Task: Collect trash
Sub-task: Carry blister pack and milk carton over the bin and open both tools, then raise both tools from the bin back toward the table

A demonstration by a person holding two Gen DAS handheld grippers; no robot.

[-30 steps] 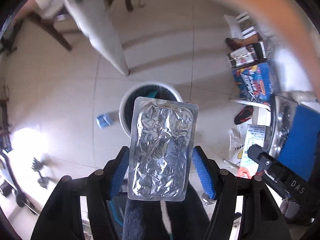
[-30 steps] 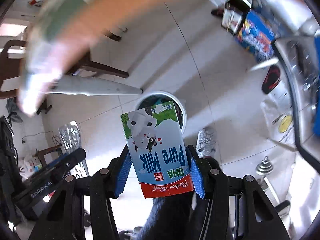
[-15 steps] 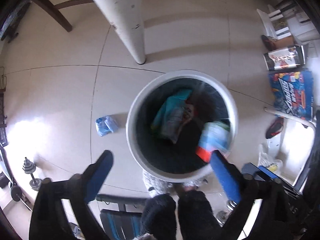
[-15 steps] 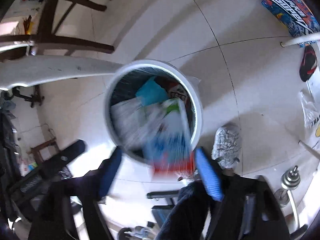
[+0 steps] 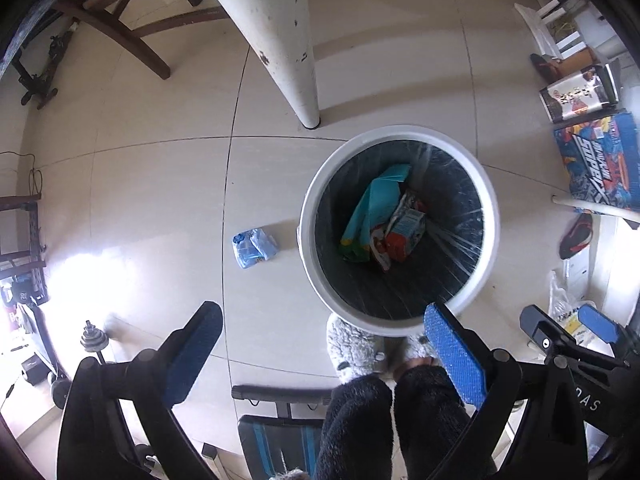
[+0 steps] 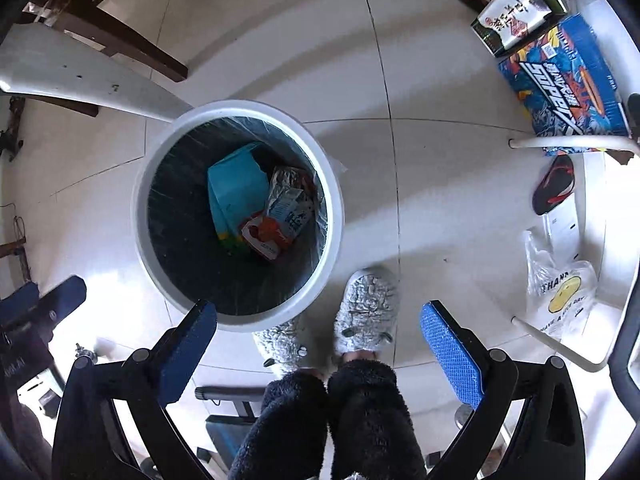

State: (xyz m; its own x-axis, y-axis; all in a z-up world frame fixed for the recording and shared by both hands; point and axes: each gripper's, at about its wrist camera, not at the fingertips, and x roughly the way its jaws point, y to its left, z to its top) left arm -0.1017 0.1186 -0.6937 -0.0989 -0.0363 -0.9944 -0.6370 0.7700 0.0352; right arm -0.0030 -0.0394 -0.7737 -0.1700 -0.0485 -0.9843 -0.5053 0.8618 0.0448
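Left gripper (image 5: 324,354): jaws fully apart, nothing between them; it points straight down at the floor beside the bin.
Right gripper (image 6: 318,344): jaws opening wide, nothing between the pads; it also points down, with the person's slippers (image 6: 366,312) below it.
Bin (image 5: 490,216): white rim, dark liner, standing on the tiled floor by a white table leg (image 5: 280,36). A milk carton (image 6: 286,216), a teal pack (image 6: 236,190) and crumpled foil lie at the bottom.
Trash still out: a small blue packet (image 5: 254,247) lies flat on the floor, just left of the bin, apart from its wall.
Key relation: in the left wrist view the packet sits ahead of the left gripper and a little left of its centre line, between the left pad and the bin. Its long axis runs roughly across the view, tilted slightly. It does not show in the right wrist view.
Nearer hand: by my reading, the left.
Next move, as a judgement: lower the left gripper over the packet, jaws spanning its short side, then carry it rightward over the rim.
Risk: the packet looks thin and flat, so the pads may slide over it.
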